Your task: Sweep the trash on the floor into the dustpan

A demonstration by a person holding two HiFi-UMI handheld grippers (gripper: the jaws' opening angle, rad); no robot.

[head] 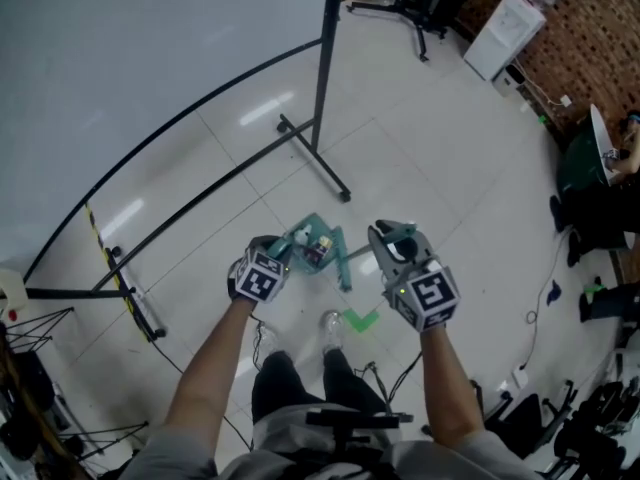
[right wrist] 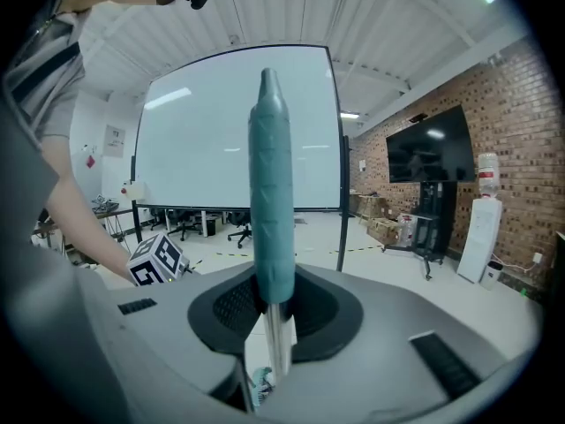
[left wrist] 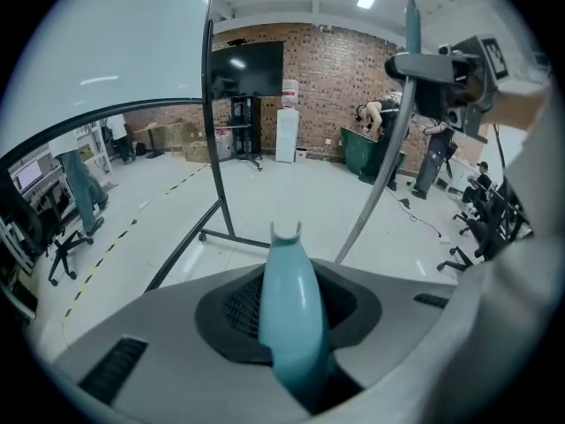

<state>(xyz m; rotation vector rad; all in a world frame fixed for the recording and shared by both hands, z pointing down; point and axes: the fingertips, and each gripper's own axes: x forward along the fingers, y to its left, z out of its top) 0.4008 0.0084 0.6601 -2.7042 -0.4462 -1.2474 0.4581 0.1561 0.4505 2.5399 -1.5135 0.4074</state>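
In the head view my left gripper (head: pixel 280 256) is shut on the handle of a teal dustpan (head: pixel 316 244), which hangs just above the white tile floor with some small bits in it. The left gripper view shows that teal dustpan handle (left wrist: pixel 291 312) clamped between the jaws. My right gripper (head: pixel 392 240) is shut on a broom handle; its teal grip (right wrist: pixel 271 201) stands upright between the jaws, with the metal shaft (right wrist: pixel 278 352) running down below. The broom shaft (head: pixel 345 260) slants down beside the dustpan. The two grippers are side by side, close together.
A black wheeled stand (head: pixel 318 153) carrying a large white screen stands just ahead. A green tape mark (head: pixel 361 319) lies on the floor by the person's shoes (head: pixel 331 328). A water dispenser (head: pixel 503 34) and a green bin (head: pixel 580 163) stand far right; cables and chairs are at the lower right.
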